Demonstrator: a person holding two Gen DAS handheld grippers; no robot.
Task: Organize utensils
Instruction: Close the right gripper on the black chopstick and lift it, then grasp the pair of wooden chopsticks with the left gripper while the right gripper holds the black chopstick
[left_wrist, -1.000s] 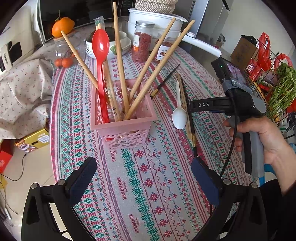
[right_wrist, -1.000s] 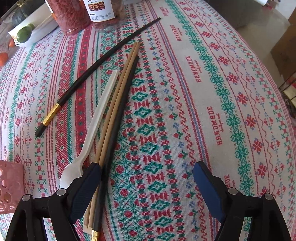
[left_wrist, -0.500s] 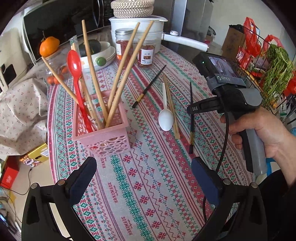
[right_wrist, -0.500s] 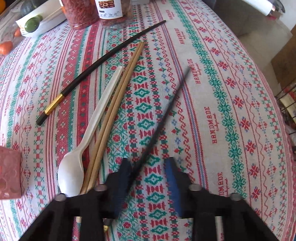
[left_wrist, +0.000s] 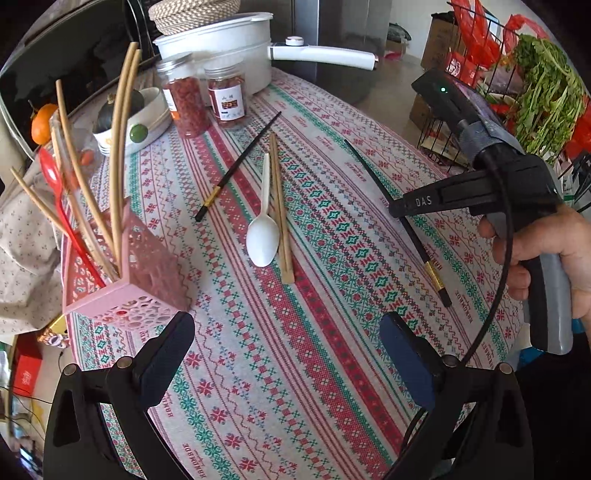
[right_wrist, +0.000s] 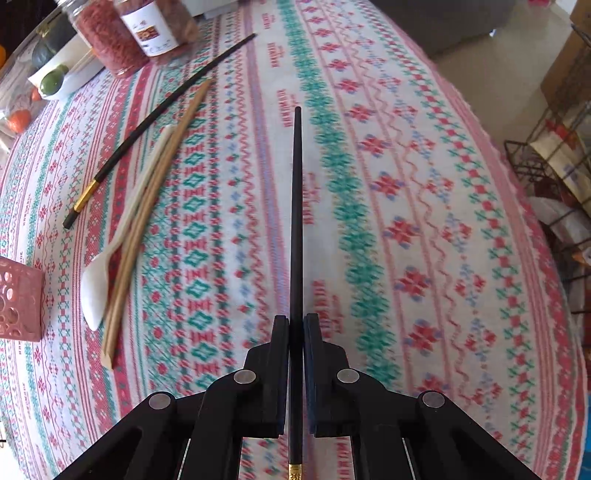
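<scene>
The right gripper (right_wrist: 295, 325) was clamped on a black chopstick (right_wrist: 296, 206), held above the bench (right_wrist: 406, 184). The left gripper (left_wrist: 286, 339) stood open and empty near the pink holder (left_wrist: 147, 273).

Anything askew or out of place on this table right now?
Yes. The pink holder looks tipped, though the fisheye view may exaggerate it. One black chopstick, a white spoon and wooden chopsticks lie loose on the tablecloth.
</scene>
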